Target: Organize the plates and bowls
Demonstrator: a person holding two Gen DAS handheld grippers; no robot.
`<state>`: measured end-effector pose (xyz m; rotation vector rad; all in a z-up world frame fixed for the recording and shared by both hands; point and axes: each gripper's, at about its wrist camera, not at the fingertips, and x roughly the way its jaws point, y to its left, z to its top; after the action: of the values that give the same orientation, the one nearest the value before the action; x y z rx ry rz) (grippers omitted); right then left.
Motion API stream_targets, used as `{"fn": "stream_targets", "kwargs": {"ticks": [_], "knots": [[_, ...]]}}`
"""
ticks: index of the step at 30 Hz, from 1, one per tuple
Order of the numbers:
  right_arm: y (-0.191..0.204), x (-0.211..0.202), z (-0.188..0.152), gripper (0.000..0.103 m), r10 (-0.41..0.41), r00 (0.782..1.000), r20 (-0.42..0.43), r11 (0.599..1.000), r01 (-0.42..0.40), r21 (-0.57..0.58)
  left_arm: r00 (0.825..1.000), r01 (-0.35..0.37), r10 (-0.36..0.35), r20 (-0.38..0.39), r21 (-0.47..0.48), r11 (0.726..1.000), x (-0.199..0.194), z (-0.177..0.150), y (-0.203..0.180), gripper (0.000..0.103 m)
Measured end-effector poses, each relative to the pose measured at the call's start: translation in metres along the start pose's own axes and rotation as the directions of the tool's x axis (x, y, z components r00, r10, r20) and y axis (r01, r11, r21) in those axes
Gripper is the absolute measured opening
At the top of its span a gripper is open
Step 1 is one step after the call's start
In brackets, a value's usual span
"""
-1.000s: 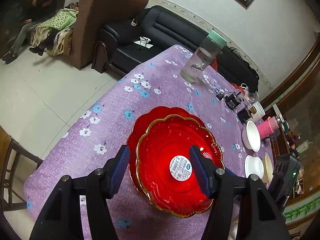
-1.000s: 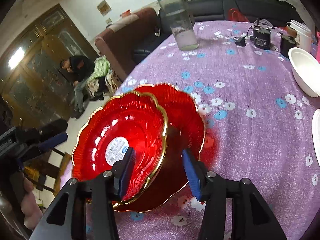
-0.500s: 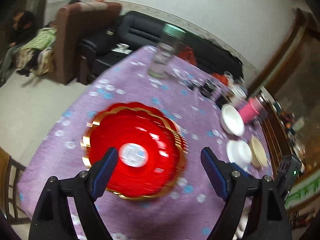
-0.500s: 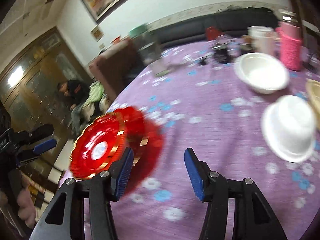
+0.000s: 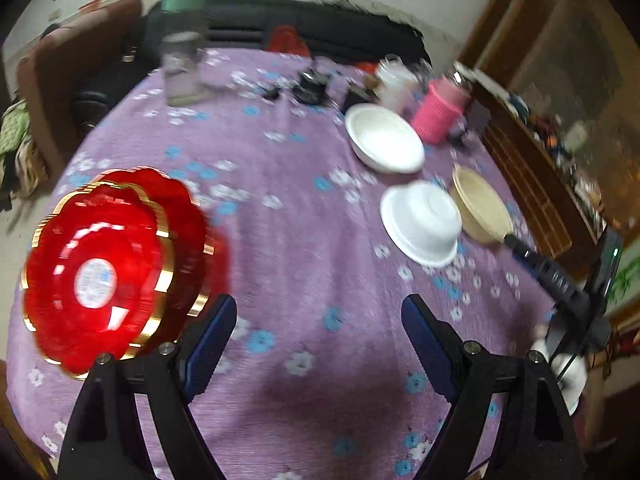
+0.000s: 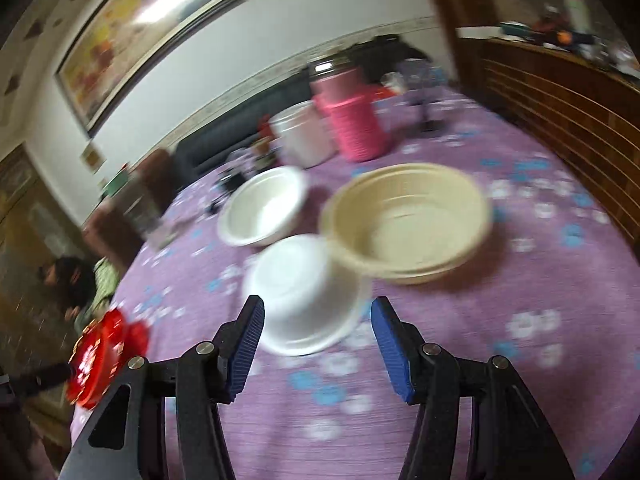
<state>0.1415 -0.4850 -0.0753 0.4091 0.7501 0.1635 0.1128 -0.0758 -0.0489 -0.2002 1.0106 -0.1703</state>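
Plates (image 5: 96, 268) stacked red at counter (image 5: 304, 240) edge | our left gripper (image 5: 316, 336) fingers wide apart, empty | our right gripper (image 6: 318, 334) fingers opening, nothing clamped, upturned white bowl (image 6: 304, 300) just ahead, touching beige bowl (image 6: 408, 220)

Both tools share one build. The left gripper (image 5: 318, 330) has two black angular plastic arms, each ending in a blue ribbed pad, with round silver screw heads at the joints and triangular cut-outs lower down. The right gripper (image 6: 318, 334) shows the same black arms, blue ribbed pads (image 6: 390, 350) and silver screws.
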Motion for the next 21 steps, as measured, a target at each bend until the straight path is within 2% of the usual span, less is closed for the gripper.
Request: {"fn": "stream_targets", "kwargs": {"ticks": [6,10,14,19,21], "knots": [[-0.048,-0.006,0.007,0.061,-0.062,0.998,0.007,0.995,0.062,0.073,0.996,0.002,0.005,-0.089,0.086,0.996,0.029,-0.013,-0.037,0.084],[-0.064,-0.003,0.014,0.061,-0.066,0.998,0.008,0.989,0.064,0.131,0.992,0.008,0.008,-0.125,0.127,0.992,0.041,-0.021,-0.053,0.084],[-0.06,-0.003,0.021,0.061,-0.032,0.999,0.019,0.99,0.029,0.141,0.989,0.011,0.008,-0.146,0.127,0.992,0.049,-0.022,-0.058,0.084],[-0.037,0.004,0.023,0.062,0.062,0.998,-0.003,0.993,-0.062,0.097,0.992,0.022,-0.014,-0.125,0.064,0.998,0.053,-0.011,-0.053,0.084],[-0.028,0.01,0.021,0.065,0.086,0.996,-0.027,0.993,-0.084,0.085,0.993,0.031,-0.026,-0.114,0.035,0.999,0.055,-0.007,-0.05,0.084]]}}
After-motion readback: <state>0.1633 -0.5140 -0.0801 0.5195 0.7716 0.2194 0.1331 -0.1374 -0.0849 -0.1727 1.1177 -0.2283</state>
